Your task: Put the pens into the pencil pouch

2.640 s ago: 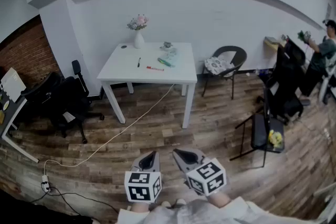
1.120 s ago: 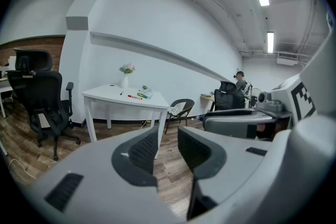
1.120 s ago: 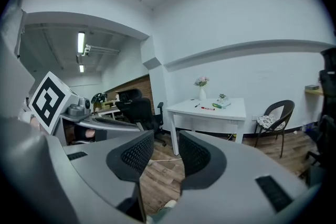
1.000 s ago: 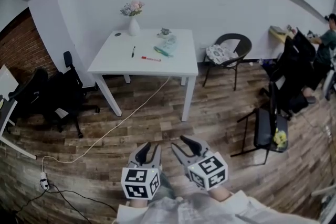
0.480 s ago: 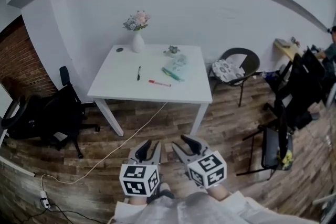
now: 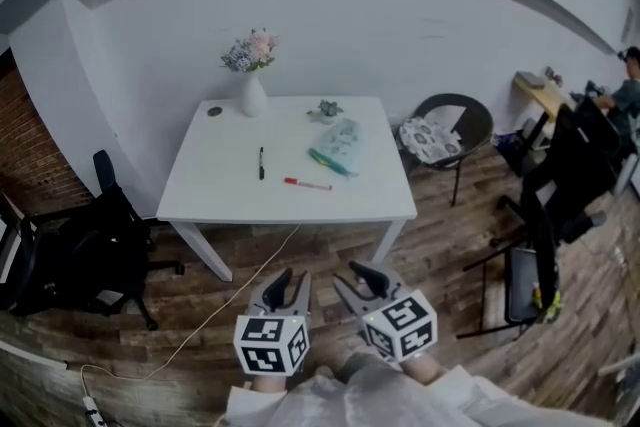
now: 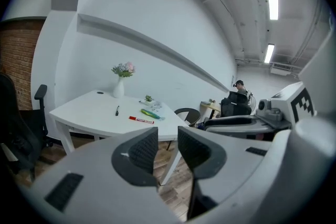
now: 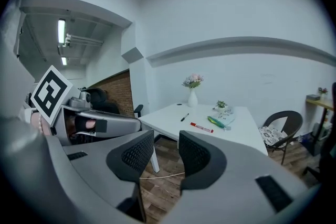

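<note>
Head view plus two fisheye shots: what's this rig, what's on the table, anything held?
No robot: a person holds a two-fingered gripper in each hand. The head view, from a camera on the head, shows the left gripper and right gripper from above. The other two views come from cameras riding on each gripper, looking along its fingers. Both pairs stand apart, nothing between them. The white table ahead holds a black pen, a red pen, the pencil pouch, a vase of flowers and a small plant.

no legible text, red pen (image 6: pixel 306 183) seemingly too small
</note>
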Demonstrator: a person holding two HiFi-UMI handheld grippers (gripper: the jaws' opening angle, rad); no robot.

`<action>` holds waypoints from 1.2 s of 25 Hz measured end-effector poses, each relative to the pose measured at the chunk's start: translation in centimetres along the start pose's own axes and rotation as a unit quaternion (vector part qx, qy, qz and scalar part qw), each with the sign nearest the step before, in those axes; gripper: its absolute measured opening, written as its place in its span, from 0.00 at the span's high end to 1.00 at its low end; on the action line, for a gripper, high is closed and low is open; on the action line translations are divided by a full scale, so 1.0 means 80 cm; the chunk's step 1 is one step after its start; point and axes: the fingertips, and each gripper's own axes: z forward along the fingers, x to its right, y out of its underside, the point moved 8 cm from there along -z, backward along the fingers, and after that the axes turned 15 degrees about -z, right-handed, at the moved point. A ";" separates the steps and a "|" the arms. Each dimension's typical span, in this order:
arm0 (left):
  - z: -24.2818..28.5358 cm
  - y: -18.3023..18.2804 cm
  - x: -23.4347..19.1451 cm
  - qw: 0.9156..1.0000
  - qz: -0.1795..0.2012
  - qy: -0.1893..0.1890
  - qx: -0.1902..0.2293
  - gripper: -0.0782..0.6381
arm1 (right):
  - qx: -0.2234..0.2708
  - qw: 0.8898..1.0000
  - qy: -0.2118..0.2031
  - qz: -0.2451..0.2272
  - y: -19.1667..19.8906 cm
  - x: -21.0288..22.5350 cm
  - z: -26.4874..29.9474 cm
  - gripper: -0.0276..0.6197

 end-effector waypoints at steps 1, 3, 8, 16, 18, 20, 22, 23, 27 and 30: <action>0.004 -0.002 -0.003 1.000 -0.001 0.003 -0.001 0.75 | -0.003 1.000 0.001 -0.001 -0.001 0.004 0.006 0.76; 0.013 -0.006 -0.010 1.000 -0.005 0.010 -0.007 0.75 | -0.011 1.000 0.001 -0.006 -0.004 0.012 0.019 0.76; 0.036 -0.023 -0.024 1.000 -0.019 0.019 -0.011 0.75 | -0.025 1.000 -0.001 -0.014 -0.016 0.034 0.052 0.76; 0.084 -0.051 -0.056 1.000 -0.027 -0.001 -0.010 0.75 | -0.023 0.999 -0.039 -0.019 -0.022 0.078 0.124 0.76; 0.100 -0.062 -0.066 1.000 -0.028 -0.008 -0.010 0.75 | -0.021 0.998 -0.049 -0.018 -0.024 0.089 0.143 0.76; 0.119 -0.071 -0.074 0.999 -0.026 -0.016 -0.014 0.75 | -0.016 0.998 -0.056 -0.015 -0.025 0.102 0.162 0.76; 0.140 -0.080 -0.080 0.999 -0.026 -0.018 -0.017 0.75 | -0.014 0.997 -0.068 -0.017 -0.026 0.118 0.180 0.76; 0.152 -0.084 -0.082 0.999 -0.026 -0.018 -0.018 0.75 | -0.015 0.997 -0.074 -0.017 -0.025 0.128 0.189 0.76; 0.199 -0.115 -0.087 0.999 -0.018 -0.021 -0.019 0.75 | -0.012 0.996 -0.087 -0.018 -0.031 0.172 0.226 0.76; 0.229 -0.135 -0.093 0.999 -0.020 -0.027 -0.021 0.75 | -0.014 0.995 -0.098 -0.019 -0.038 0.203 0.253 0.76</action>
